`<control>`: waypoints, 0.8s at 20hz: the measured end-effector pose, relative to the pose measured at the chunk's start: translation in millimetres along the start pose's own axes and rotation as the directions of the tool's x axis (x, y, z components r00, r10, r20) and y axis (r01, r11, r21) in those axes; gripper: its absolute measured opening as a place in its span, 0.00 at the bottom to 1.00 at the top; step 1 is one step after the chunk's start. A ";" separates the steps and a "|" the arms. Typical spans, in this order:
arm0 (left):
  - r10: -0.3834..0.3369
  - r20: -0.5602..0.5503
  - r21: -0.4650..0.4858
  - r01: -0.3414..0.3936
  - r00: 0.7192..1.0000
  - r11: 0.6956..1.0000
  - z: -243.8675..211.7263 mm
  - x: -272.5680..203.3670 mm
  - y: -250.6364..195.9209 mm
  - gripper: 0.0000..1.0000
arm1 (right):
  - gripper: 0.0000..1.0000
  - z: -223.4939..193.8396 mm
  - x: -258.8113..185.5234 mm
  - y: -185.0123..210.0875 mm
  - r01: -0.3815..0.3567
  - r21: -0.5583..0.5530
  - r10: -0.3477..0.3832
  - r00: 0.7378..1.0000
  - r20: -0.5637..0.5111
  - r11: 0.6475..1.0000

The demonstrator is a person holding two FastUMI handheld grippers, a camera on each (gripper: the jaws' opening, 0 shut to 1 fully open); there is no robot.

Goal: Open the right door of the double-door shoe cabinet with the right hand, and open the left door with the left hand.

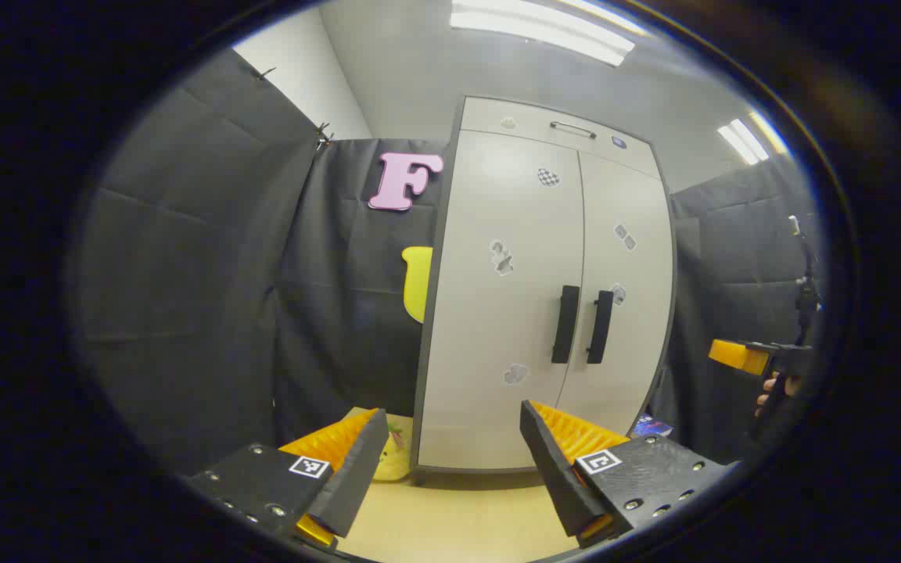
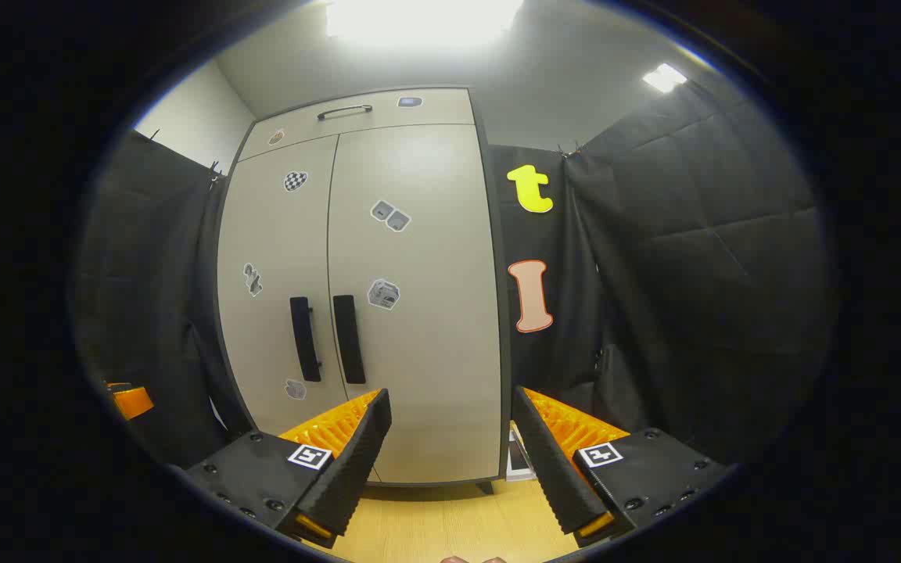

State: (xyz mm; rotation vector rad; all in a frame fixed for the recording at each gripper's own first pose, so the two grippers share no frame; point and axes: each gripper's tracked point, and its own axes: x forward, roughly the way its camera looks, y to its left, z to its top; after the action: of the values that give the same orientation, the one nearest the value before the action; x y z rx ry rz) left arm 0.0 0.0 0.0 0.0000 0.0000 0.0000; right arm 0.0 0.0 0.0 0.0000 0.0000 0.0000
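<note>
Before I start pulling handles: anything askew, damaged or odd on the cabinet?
Nothing stands out. Both doors of the shoe cabinet sit shut and flush, the two black handles upright and parallel. The left gripper and right gripper are open, short of it.

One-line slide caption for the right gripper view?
Open right gripper faces the closed shoe cabinet, short of its black door handles.

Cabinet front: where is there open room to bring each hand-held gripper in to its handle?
Both doors are shut, with bare floor before the cabinet. The handles, left and right, sit close together at the centre seam, so that spot is crowded. Small items lie at the cabinet's lower corners.
</note>
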 end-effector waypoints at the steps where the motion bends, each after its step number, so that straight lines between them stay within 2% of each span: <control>1: 0.003 -0.003 0.012 -0.003 1.000 1.000 -2.4 -0.2 2.8 1.00 | 0.94 0.2 0.0 2.2 -0.001 0.001 0.001 1.000 -0.001 1.000; 2: 0.005 -0.010 0.025 -0.004 1.000 1.000 -4.8 -0.6 5.6 1.00 | 0.98 -1.4 0.3 4.0 -0.003 0.004 0.003 1.000 -0.003 1.000; 3: 0.007 -0.016 0.036 -0.007 1.000 0.999 -7.6 -1.7 8.1 1.00 | 0.94 -1.3 1.1 7.0 -0.007 0.007 0.007 1.000 -0.004 1.000; 5: 0.001 -0.023 0.042 0.000 1.000 0.999 -9.8 -3.0 8.3 0.98 | 0.94 -1.1 1.1 10.4 -0.010 0.005 0.010 1.000 -0.005 1.000; 6: -0.005 -0.024 0.043 0.007 1.000 0.999 -11.4 -3.0 7.4 0.98 | 0.99 -2.3 0.9 12.1 -0.012 0.003 0.012 1.000 -0.007 1.000; 7: -0.009 -0.025 0.046 0.010 1.000 0.999 -11.9 -3.1 7.4 1.00 | 0.94 -2.7 0.8 13.1 -0.012 0.001 0.012 1.000 -0.007 1.000; 8: -0.010 -0.026 0.053 0.012 1.000 0.999 -11.9 -3.2 7.6 0.98 | 0.99 -3.9 0.4 14.2 -0.011 0.000 0.011 1.000 -0.008 1.000; 9: -0.012 -0.026 0.062 0.014 1.000 0.998 -12.6 -3.4 7.3 0.98 | 0.94 -4.0 -0.2 15.4 -0.010 0.001 0.010 1.000 -0.010 1.000; 10: -0.015 -0.026 0.072 0.016 1.000 0.997 -11.8 -3.2 7.7 0.95 | 0.98 -5.1 -0.7 16.6 -0.010 0.004 0.010 1.000 -0.011 1.000; 11: -0.017 -0.023 0.081 0.019 1.000 0.997 -11.7 -3.7 8.0 0.98 | 0.98 -5.2 -1.7 17.7 -0.010 0.007 0.010 1.000 -0.012 1.000; 15: -0.028 -0.020 0.092 0.030 0.999 0.995 -11.8 -3.8 8.1 0.95 | 0.99 -5.7 -5.0 19.7 -0.007 0.005 0.007 1.000 -0.014 1.000; 16: -0.031 -0.021 0.090 0.033 0.999 0.995 -13.4 -2.1 8.0 1.00 | 0.99 -5.3 -5.2 19.4 -0.006 0.006 0.006 1.000 -0.013 1.000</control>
State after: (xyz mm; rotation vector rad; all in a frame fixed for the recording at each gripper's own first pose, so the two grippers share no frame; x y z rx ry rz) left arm -2.1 8.0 -13.4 0.0906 0.0197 -0.0318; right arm -5.2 19.4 -5.3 0.0058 0.0130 0.0064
